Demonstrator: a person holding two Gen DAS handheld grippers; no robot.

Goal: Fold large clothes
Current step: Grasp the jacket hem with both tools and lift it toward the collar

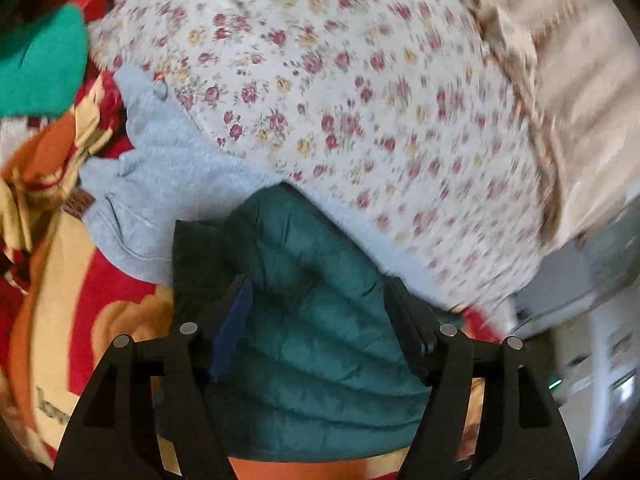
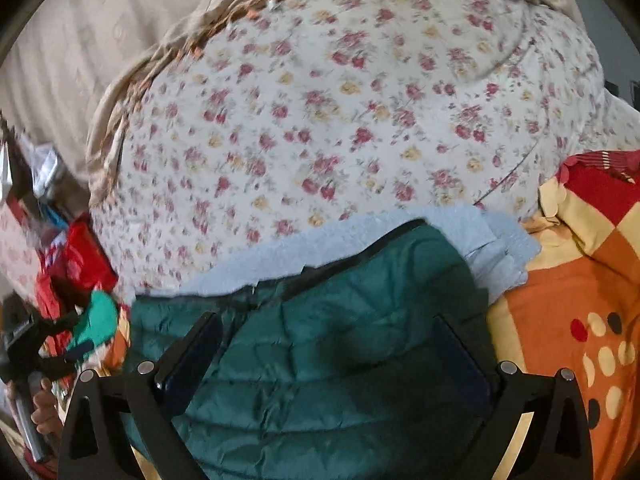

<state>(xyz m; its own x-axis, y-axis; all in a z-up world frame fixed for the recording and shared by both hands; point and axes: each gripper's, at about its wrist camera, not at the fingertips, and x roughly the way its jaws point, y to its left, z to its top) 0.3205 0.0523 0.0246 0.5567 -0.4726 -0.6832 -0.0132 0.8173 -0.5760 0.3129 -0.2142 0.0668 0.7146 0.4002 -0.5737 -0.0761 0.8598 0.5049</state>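
A dark green quilted puffer jacket [image 1: 312,304] lies folded on a bed, on top of a light blue fleece garment [image 1: 168,184]. My left gripper [image 1: 316,300] is open, its jaws spread wide just above the jacket, one on each side. The jacket also fills the bottom of the right wrist view [image 2: 320,340], with the blue fleece [image 2: 492,240] sticking out behind it. My right gripper [image 2: 332,340] is open too, its jaws wide apart over the jacket. Neither gripper holds cloth. My left gripper also shows in the right wrist view [image 2: 44,356], at the far left.
A white quilt with small red and yellow flowers [image 1: 360,100] is piled behind the jacket. A red, orange and cream patterned blanket [image 2: 580,300] covers the bed. A bright green cloth [image 1: 44,64] and red cloth lie at one side. A beige bedspread [image 2: 60,40] is beyond.
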